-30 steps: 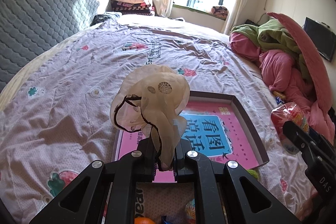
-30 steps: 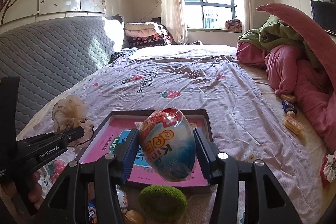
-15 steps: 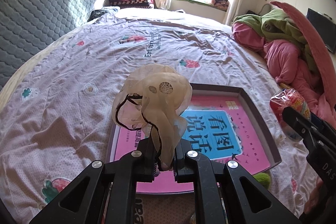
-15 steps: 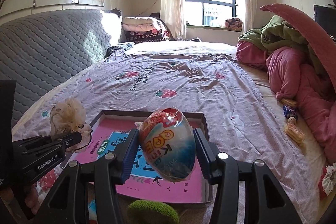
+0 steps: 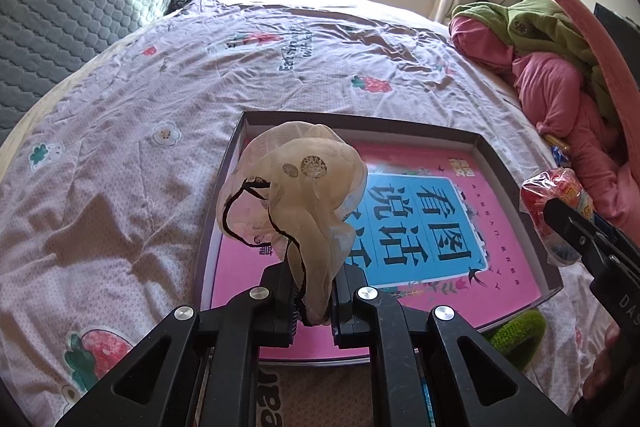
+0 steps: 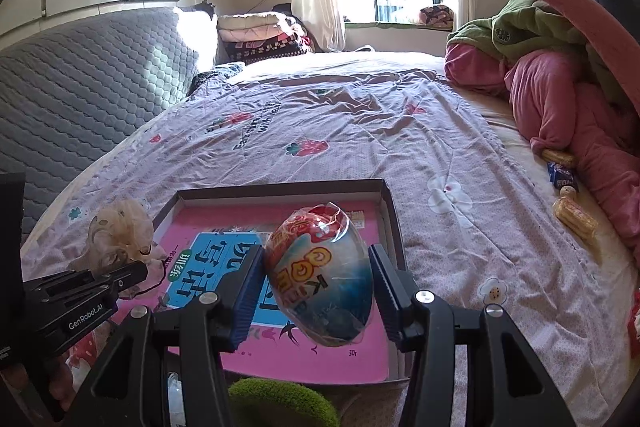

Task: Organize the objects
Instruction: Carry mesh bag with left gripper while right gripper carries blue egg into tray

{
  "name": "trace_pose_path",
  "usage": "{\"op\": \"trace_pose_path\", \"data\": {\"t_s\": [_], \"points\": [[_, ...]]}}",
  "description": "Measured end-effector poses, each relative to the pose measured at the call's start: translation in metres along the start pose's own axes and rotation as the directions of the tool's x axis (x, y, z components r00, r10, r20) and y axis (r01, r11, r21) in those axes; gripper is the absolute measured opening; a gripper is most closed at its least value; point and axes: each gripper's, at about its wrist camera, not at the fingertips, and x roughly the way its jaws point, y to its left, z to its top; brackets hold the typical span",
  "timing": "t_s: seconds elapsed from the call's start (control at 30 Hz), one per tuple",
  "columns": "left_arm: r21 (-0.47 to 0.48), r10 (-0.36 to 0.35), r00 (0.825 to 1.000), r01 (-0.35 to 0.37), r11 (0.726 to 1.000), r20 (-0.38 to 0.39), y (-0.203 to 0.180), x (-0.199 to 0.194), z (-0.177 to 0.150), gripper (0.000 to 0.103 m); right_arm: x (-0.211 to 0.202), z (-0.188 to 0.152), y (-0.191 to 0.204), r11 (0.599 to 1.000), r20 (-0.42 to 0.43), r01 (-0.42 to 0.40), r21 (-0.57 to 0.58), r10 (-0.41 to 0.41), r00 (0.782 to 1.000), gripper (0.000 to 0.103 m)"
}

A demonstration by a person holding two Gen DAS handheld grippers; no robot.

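My left gripper [image 5: 314, 301] is shut on a beige sheer hair scrunchie [image 5: 296, 199] with black trim, held above the near left corner of a shallow dark box [image 5: 360, 121] with a pink and blue printed bottom. My right gripper [image 6: 318, 287] is shut on a plastic-wrapped toy egg [image 6: 320, 275] over the box [image 6: 394, 227], near its right side. The egg [image 5: 558, 195] and right gripper also show at the right in the left wrist view. The scrunchie [image 6: 122, 231] and left gripper [image 6: 132, 273] show at the left in the right wrist view.
The box lies on a lilac strawberry-print bedspread [image 5: 160, 87]. A green fuzzy item [image 6: 280, 401] lies just before the box. Snack packets [image 6: 574, 215] lie at the right bed edge beside a pink and green bedding pile [image 6: 560, 87]. A grey quilted headboard [image 6: 80, 87] is left.
Both grippers have moved forward and down over the box, still holding the scrunchie and the egg. The box now sits closer and larger in both views.
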Motion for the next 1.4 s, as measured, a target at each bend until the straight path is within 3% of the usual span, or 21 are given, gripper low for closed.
{"op": "trace_pose_path", "data": {"t_s": [0.7, 1.4], "points": [[0.031, 0.003, 0.996, -0.001, 1.0, -0.087, -0.006, 0.023, -0.013, 0.014, 0.04, -0.022, -0.013, 0.999, -0.124, 0.002, 0.039, 0.003, 0.992, 0.053], [0.062, 0.043, 0.993, -0.036, 0.997, -0.107, -0.009, 0.03, -0.016, 0.018, 0.044, -0.025, -0.01, 0.999, -0.142, 0.029, 0.03, -0.024, 0.99, 0.053]]}}
